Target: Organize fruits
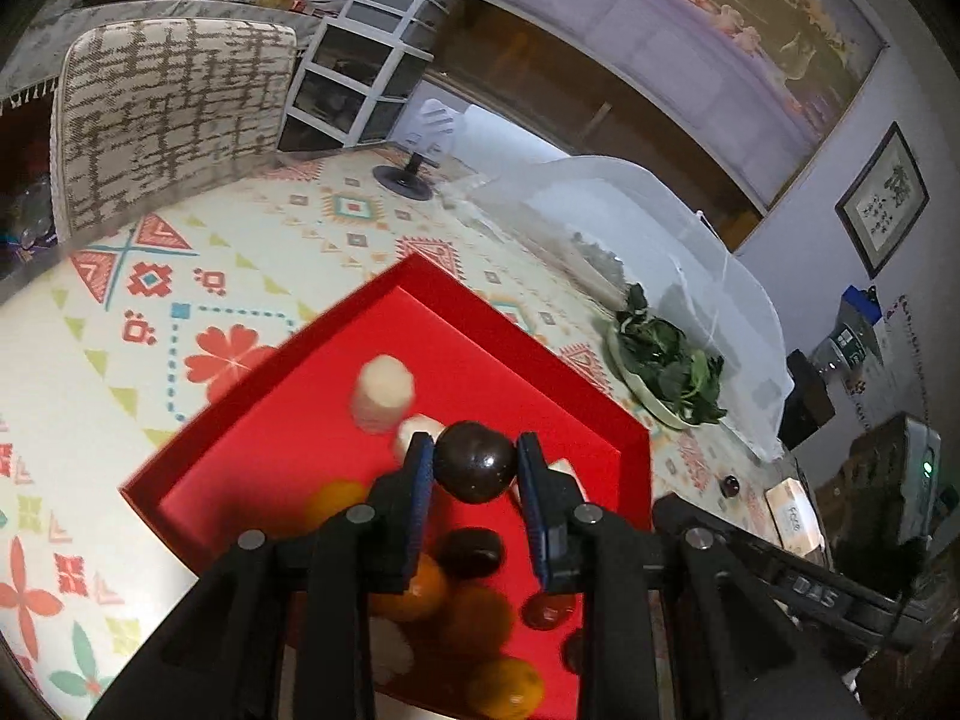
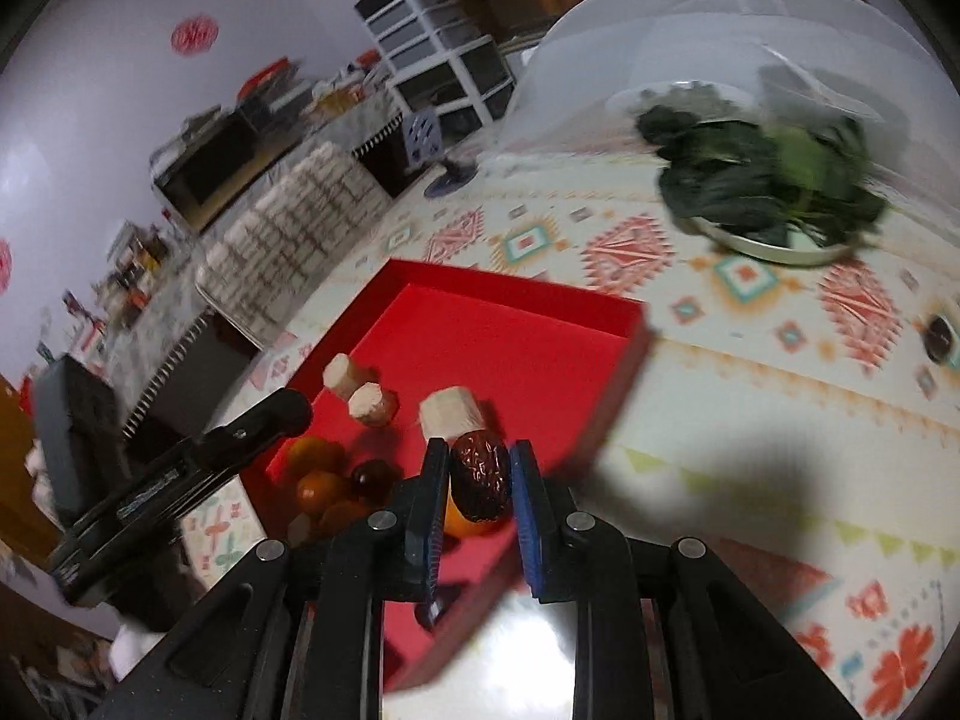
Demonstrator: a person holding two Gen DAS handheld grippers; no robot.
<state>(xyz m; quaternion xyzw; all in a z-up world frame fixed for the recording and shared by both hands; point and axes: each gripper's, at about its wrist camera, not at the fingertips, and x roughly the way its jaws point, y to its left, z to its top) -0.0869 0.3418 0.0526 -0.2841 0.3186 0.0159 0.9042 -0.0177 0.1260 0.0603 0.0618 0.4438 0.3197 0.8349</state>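
Above the red tray (image 1: 336, 360), the left gripper (image 1: 475, 468) jaws clamp a dark round fruit (image 1: 474, 461). Right gripper (image 2: 479, 480) jaws pinch a wrinkled date (image 2: 480, 474) over the tray's 6 o'clock edge; oranges (image 2: 318, 480) lie inside.

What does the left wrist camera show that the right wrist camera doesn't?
Only the left wrist view shows the left claw shut on a smooth, round dark fruit, plus a framed picture on the wall and a tissue box at the table edge. Only the right wrist view shows the right claw shut on a wrinkled red date, and the other gripper's black arm reaching in from the left. Both show the red tray with small orange fruits, the plate of leafy greens, and the white mesh food cover.
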